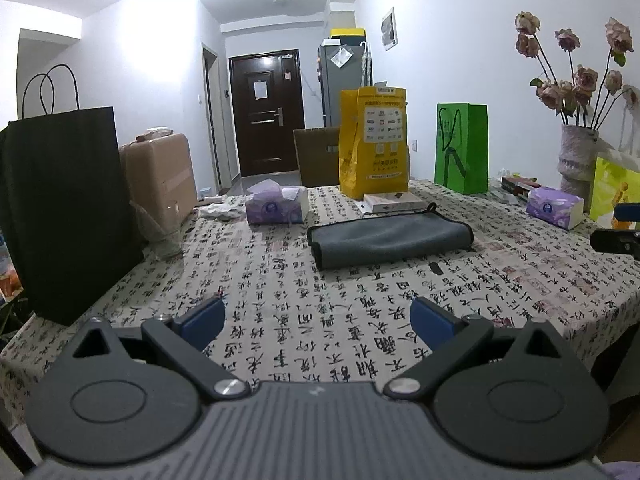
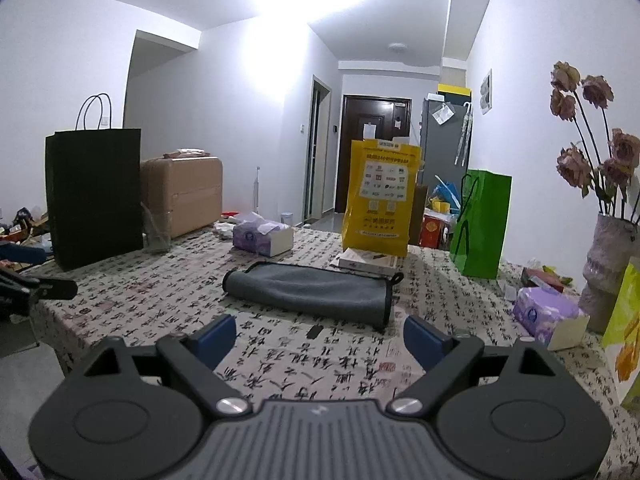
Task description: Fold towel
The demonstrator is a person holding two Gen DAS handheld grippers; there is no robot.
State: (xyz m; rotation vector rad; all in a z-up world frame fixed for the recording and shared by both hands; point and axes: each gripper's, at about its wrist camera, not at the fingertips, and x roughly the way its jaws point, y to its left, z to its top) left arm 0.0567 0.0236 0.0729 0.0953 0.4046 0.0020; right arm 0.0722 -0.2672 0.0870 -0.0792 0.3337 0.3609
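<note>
A grey towel [image 1: 390,238] with black trim lies folded into a long flat strip on the calligraphy-print tablecloth [image 1: 280,320]. It also shows in the right wrist view [image 2: 316,290]. My left gripper [image 1: 318,322] is open and empty, held above the near table edge, well short of the towel. My right gripper [image 2: 320,338] is open and empty, just short of the towel's near edge. The right gripper shows at the right edge of the left wrist view [image 1: 618,240], and the left gripper shows at the left edge of the right wrist view [image 2: 36,288].
Behind the towel stand a yellow bag [image 1: 374,142], a flat white box [image 1: 394,202], a green bag [image 1: 462,148] and a purple tissue box [image 1: 276,204]. A black paper bag [image 1: 68,208] stands at the left. Another tissue pack [image 1: 554,206] and a flower vase [image 1: 576,156] are at the right.
</note>
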